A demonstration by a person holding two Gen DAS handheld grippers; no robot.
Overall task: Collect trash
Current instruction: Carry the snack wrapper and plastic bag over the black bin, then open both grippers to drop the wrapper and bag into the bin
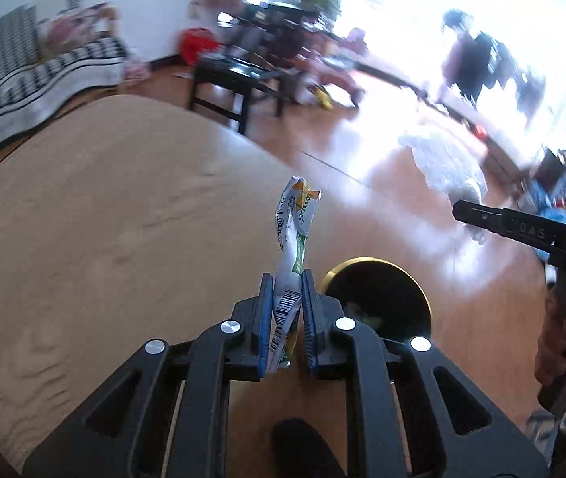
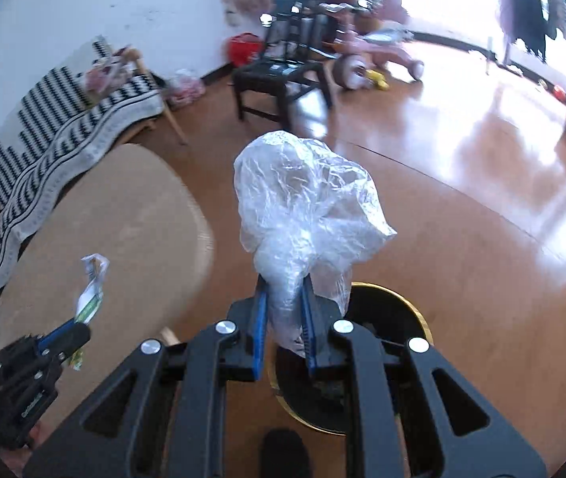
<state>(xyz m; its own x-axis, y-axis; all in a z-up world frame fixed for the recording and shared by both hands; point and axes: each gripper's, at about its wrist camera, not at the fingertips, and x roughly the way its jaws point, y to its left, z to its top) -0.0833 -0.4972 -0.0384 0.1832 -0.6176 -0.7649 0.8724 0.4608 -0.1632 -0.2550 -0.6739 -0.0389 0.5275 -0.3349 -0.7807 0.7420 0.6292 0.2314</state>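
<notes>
- Two pieces of trash are in hand: a crumpled white-and-yellow printed snack wrapper (image 1: 291,255) and a bunched clear plastic bag (image 2: 307,207).
- The left hand-held gripper (image 1: 287,310) pinches the wrapper near its barcode end; the wrapper's long axis stands up and away past the blue pads.
- The right hand-held gripper (image 2: 285,318) is pressed together on the neck of the plastic bag, whose bulk balloons above the fingertips.
- A round black bin with a gold rim (image 2: 422,318) sits on the glossy wooden floor (image 2: 462,199), right under the right hand-held gripper; from the left one it lies just to the right and below.
- By my judgement the right hand is nearer the opening, so the bag drops first and the wrapper needs a short shift rightward.
- A beige round upholstered seat (image 1: 104,199) lies to the left, well clear of the bin mouth; nothing visible blocks the drop.
- Farther off stand a black chair (image 2: 279,75) and a zigzag-patterned sofa (image 2: 56,131).
</notes>
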